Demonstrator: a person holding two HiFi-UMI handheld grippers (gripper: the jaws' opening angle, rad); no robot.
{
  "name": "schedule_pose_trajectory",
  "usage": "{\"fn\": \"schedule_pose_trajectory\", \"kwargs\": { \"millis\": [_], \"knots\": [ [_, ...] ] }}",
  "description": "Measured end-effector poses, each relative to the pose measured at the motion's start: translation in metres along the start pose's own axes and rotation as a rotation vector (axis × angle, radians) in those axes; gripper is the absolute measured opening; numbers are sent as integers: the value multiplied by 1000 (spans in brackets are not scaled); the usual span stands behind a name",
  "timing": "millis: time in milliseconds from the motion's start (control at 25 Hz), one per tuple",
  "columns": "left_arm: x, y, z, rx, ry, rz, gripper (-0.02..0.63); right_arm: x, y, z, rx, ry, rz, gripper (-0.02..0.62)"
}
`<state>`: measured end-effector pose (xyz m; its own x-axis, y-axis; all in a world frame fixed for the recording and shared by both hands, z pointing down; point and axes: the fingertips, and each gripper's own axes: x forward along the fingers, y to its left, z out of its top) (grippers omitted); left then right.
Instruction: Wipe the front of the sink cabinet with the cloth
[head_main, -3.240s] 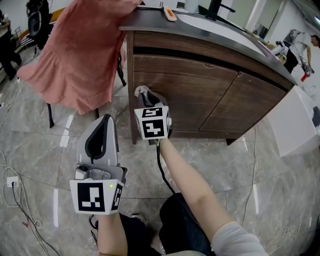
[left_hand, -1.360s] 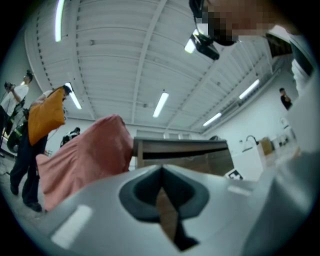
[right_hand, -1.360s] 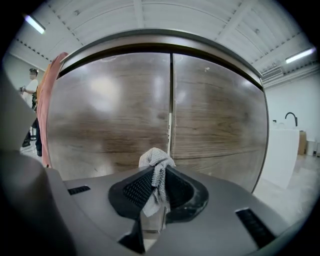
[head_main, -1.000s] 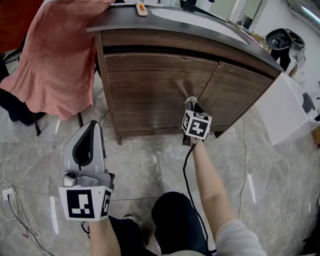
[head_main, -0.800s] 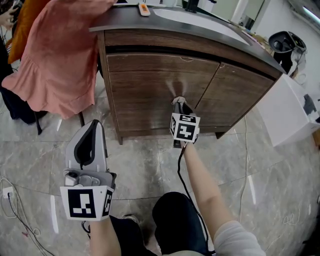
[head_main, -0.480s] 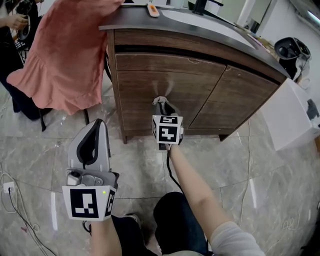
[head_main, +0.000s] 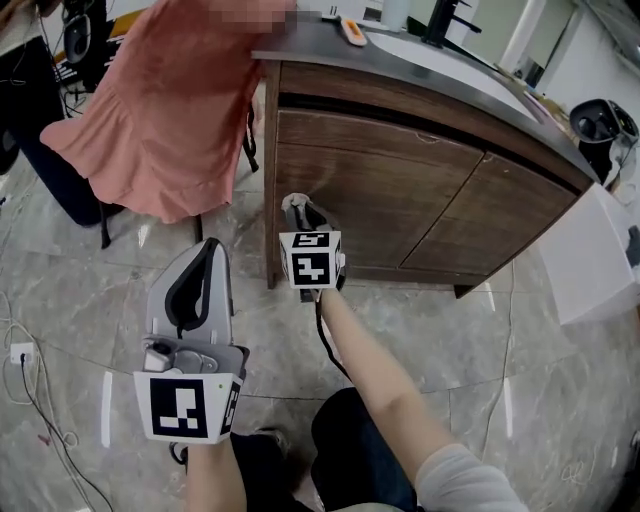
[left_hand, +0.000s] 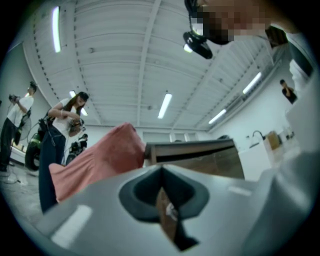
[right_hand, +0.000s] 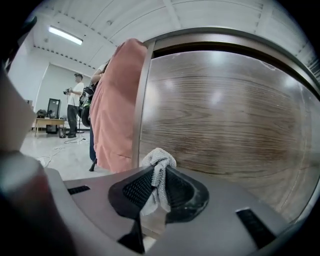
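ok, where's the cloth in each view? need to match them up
Head view: cloth at centre, poking out of the right gripper, near the left edge of the sink cabinet front.
Right gripper view: bottom centre, pinched between the jaws.
Left gripper view: not in it.
Shared landmark: pink garment hanging at the cabinet's left corner, in all three views.

Clearance: marble floor (head_main: 430, 320) before the sink cabinet (head_main: 400, 200) lay open along both doors, hemmed left by a hanging pink garment (head_main: 160, 110) at the cabinet's corner, right by a white box (head_main: 600, 255); right tongs (head_main: 293, 205), clamping the cloth (right_hand: 159, 161), stood at the left door.
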<state>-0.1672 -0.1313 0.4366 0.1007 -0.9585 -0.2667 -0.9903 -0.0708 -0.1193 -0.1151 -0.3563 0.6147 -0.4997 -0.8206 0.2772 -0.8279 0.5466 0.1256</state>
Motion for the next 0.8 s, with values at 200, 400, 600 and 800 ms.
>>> {"fn": "schedule_pose_trajectory", "kwargs": {
  "millis": [200, 400, 600, 800],
  "knots": [
    [-3, 9, -1, -5, -1, 9, 6, 8, 26, 6, -35, 0, 38, 63],
    [-1, 12, -4, -11, 1, 4, 6, 12, 29, -2, -62, -6, 40, 63],
    [2, 7, -6, -17, 1, -11, 6, 19, 32, -25, -79, 37, 45, 61],
    [3, 3, -4, -18, -7, -21, 6, 23, 30, -54, -79, 121, 42, 61]
  ]
}}
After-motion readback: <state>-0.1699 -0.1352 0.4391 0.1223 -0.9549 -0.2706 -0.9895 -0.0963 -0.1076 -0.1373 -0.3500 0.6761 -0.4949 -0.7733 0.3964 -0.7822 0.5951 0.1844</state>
